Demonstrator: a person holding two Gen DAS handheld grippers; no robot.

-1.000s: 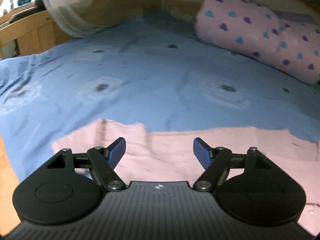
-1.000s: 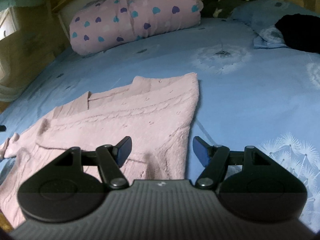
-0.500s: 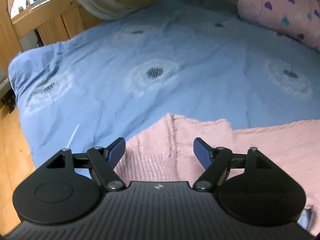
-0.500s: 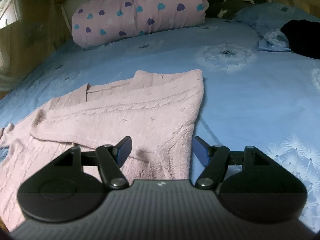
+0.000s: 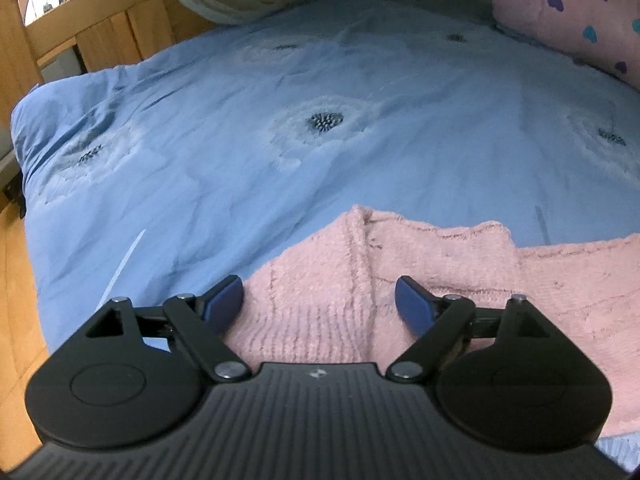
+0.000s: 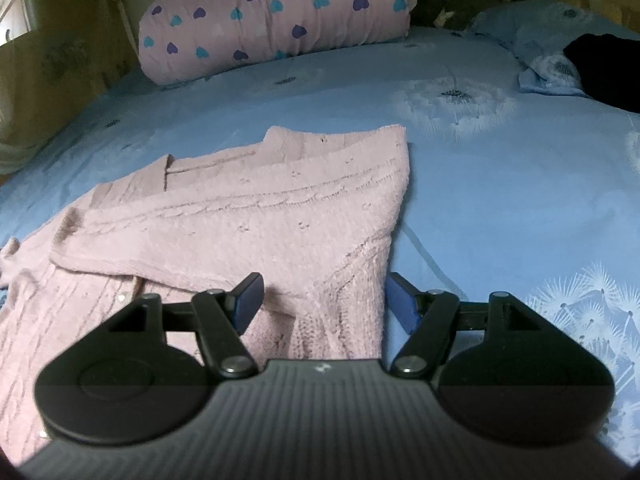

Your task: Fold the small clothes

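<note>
A pink knitted cardigan (image 6: 248, 220) lies on the blue bedspread (image 6: 500, 184), one side folded over its middle. In the left wrist view its ribbed corner (image 5: 320, 292) sits under my left gripper (image 5: 319, 302), whose jaws are opening, the pads clear of the knit. My right gripper (image 6: 325, 300) hovers open over the cardigan's folded right edge, its blue pads either side of that edge and not pressing on it.
A pink rolled quilt with heart prints (image 6: 276, 12) lies along the back of the bed. A black garment (image 6: 608, 68) and a blue pillow (image 6: 544, 36) sit at the back right. A wooden bed frame (image 5: 100, 28) and the floor (image 5: 16, 300) border the left side.
My left gripper has swung left and sunk toward the cardigan's corner, and its jaws stand a little wider. The right gripper has barely moved.
</note>
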